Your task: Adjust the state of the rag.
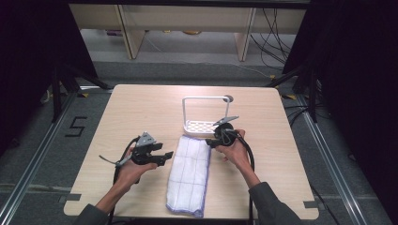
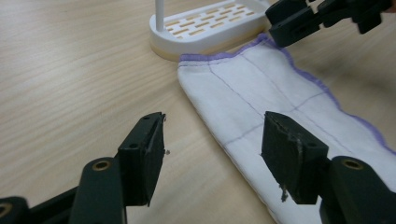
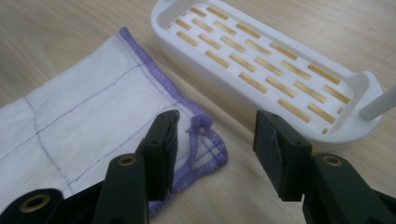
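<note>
A folded white cloth (image 1: 189, 174) with purple stitched edges lies lengthwise in the middle of the table. Its far end nearly meets a white slotted rack (image 1: 202, 126) with a tall wire handle. My left gripper (image 1: 165, 157) is open just left of the cloth's long edge (image 2: 233, 140); one jaw is over bare wood, the other over the cloth. My right gripper (image 1: 210, 142) is open at the cloth's far right corner (image 3: 201, 135), where a purple thread tuft sticks up. The rack's tray (image 3: 261, 65) lies just beyond its jaws. The right gripper's jaws appear far off in the left gripper view (image 2: 299, 23).
The wooden table (image 1: 136, 112) has bare room to the left and far side. A dark round hole (image 1: 228, 98) sits behind the rack. Cables and black stands lie on the floor around the table.
</note>
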The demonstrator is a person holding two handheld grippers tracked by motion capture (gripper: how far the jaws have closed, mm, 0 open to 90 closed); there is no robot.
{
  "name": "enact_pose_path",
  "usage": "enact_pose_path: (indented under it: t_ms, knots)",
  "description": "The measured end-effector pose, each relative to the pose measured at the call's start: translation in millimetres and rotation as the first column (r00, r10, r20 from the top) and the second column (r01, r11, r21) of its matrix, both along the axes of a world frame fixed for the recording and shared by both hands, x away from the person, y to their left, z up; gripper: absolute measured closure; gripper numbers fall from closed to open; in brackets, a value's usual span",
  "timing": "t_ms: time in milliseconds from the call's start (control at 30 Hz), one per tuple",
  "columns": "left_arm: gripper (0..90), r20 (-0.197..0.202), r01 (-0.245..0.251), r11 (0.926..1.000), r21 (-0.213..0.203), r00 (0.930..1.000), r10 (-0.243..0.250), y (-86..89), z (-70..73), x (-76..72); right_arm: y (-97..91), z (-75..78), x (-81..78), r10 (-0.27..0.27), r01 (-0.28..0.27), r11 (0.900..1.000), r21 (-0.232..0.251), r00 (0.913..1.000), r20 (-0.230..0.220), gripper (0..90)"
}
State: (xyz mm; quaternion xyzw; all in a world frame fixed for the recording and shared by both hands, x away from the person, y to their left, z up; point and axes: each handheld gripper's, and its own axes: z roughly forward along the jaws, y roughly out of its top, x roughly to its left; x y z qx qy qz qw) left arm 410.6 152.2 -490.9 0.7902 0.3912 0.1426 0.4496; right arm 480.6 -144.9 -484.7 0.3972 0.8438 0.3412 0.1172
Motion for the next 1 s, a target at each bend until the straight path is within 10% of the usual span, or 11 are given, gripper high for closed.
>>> enact_pose_path:
  t_ms: [167,667,1000]
  knots:
    - [37.5,-0.024,0.008,0.9994,0.033,0.9997,-0.007,-15.4,-9.2,24.0,5.9,-7.0,1.9,-0.096,0.095,0.9948,-0.037,0.9951,-0.025,52.8]
    - [42.2,-0.067,0.008,0.9986,0.052,0.9977,-0.004,-34.3,-11.8,67.1,1.4,-3.2,-3.1,-0.081,0.081,0.9967,-0.013,0.9967,-0.008,51.3]
    - [50.5,-0.072,0.045,0.9958,0.08,0.9966,-0.039,-44.1,-16.4,73.6,9.6,-14.3,-4.5,-0.057,0.055,0.995,-0.084,0.9982,-0.02,49.3]
